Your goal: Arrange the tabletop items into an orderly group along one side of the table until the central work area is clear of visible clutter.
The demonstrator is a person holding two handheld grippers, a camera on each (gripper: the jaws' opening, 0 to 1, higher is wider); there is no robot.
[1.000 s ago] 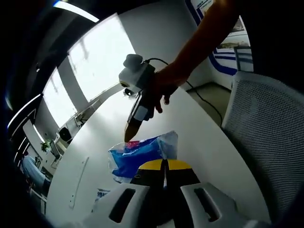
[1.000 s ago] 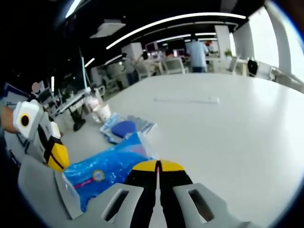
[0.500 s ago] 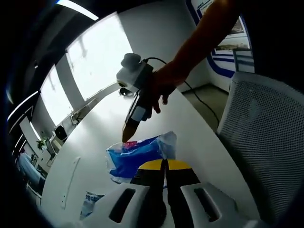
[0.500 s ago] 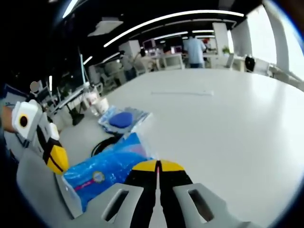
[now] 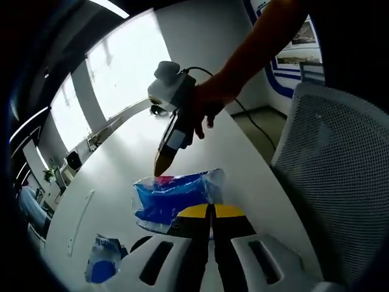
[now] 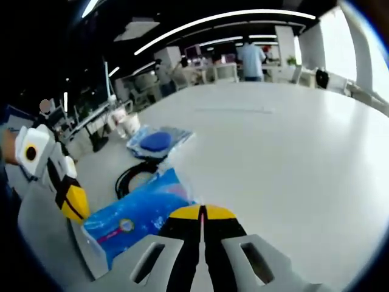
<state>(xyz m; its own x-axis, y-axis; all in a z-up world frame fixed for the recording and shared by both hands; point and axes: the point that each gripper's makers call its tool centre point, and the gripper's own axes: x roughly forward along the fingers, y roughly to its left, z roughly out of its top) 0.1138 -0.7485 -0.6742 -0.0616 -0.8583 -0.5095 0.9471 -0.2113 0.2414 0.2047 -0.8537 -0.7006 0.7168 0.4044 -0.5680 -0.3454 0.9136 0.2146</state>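
Risk is sitting mainly in the thin plastic of the blue packet point(image 5: 173, 201), which both tools are gripping at once. The left gripper point(image 5: 211, 211) is showing its yellow-tipped jaws pressed together on the near edge of the packet, and the right gripper point(image 6: 202, 212) is showing its jaws closed the same way on the opposite edge. In the left gripper view the right gripper point(image 5: 161, 165) is coming down from above with a hand point(image 5: 206, 103) around it, its tip touching the far edge of the packet. The packet is lying near the edge of the white table point(image 6: 292, 158), just beside a mesh chair point(image 5: 340, 176).

If the two hands are pulling apart, I judge the film may tear or slip out of one pair of jaws. If the packet is dragged toward the near edge, it may fall off beside the chair.

A black cable point(image 6: 130, 176) is lying just behind the packet, and a second bag point(image 6: 159, 141) with a blue round thing is lying farther back. Sliding the packet that way could catch the cable and push it further into the central area.
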